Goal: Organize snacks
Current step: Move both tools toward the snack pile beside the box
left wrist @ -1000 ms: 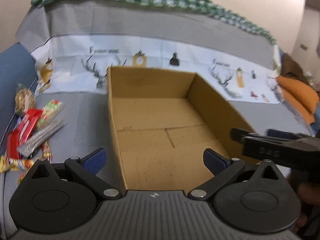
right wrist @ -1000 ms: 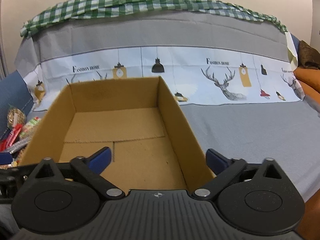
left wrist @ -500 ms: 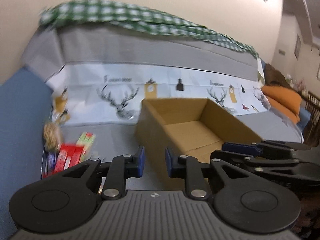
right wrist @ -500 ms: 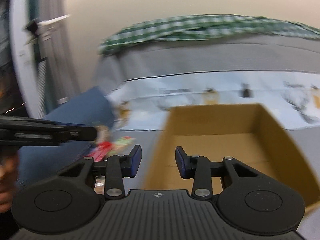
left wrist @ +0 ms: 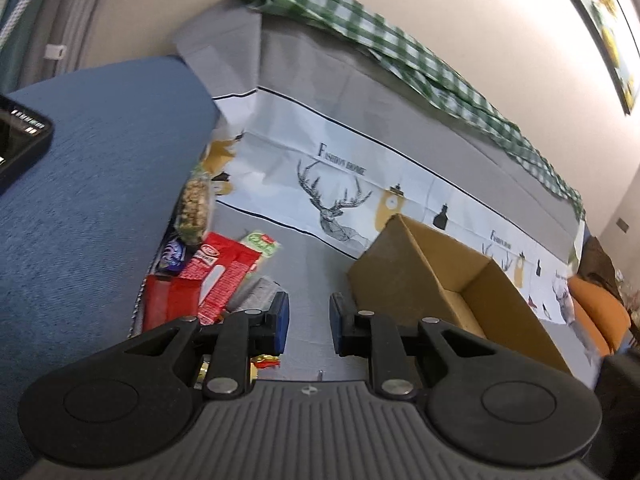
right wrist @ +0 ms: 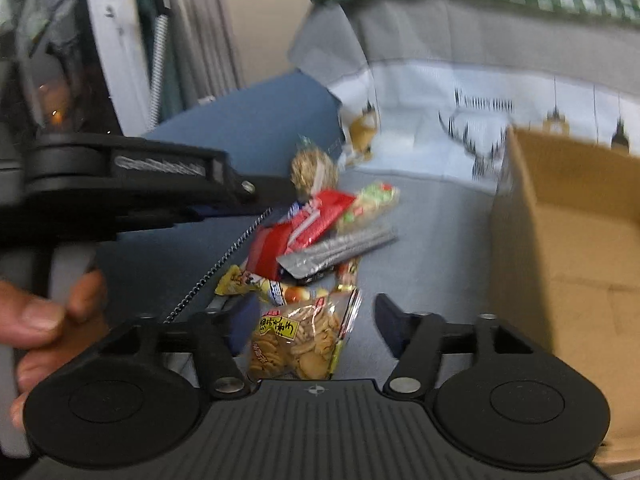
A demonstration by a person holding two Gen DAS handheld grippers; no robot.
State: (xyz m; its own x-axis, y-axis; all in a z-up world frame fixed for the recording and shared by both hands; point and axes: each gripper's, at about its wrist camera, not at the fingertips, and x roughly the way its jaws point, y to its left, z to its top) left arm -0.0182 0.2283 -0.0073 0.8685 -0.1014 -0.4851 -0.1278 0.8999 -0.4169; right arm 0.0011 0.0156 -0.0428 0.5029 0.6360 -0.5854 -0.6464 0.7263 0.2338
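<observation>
1. Left wrist view: the left claw [left wrist: 306, 324] hangs over the grey sofa seat [left wrist: 316, 264] with its blue pads [left wrist: 281, 322] drawn near together, a narrow gap between them and nothing in it; it grasps nothing.
2. Left of it, against the blue armrest [left wrist: 92, 184], lies the heap of snacks: a red packet [left wrist: 222, 276], a green-labelled packet [left wrist: 262, 245], a clear bag of nuts [left wrist: 194, 210], a purple wrapper [left wrist: 173, 255] and a silver wrapper [left wrist: 258, 294].
3. The open cardboard box [left wrist: 452, 292] stands on the seat to the right, apart from the heap; what shows of its inside is bare.
4. A green checked cloth [left wrist: 400, 60] lies along the top of the sofa back.
5. Right wrist view: the right claw [right wrist: 310, 326] is released, its jaws having just been opening; a clear bag of crackers [right wrist: 298, 340] lies on the seat between the fingers, and no pad presses on it.
6. Beyond it lie a yellow packet [right wrist: 240, 282], the silver wrapper [right wrist: 340, 248] and the red packet [right wrist: 308, 222].
7. The cardboard box [right wrist: 568, 264] stands at the right.
8. At the left, a hand [right wrist: 44, 320] holds the other black claw tool.
</observation>
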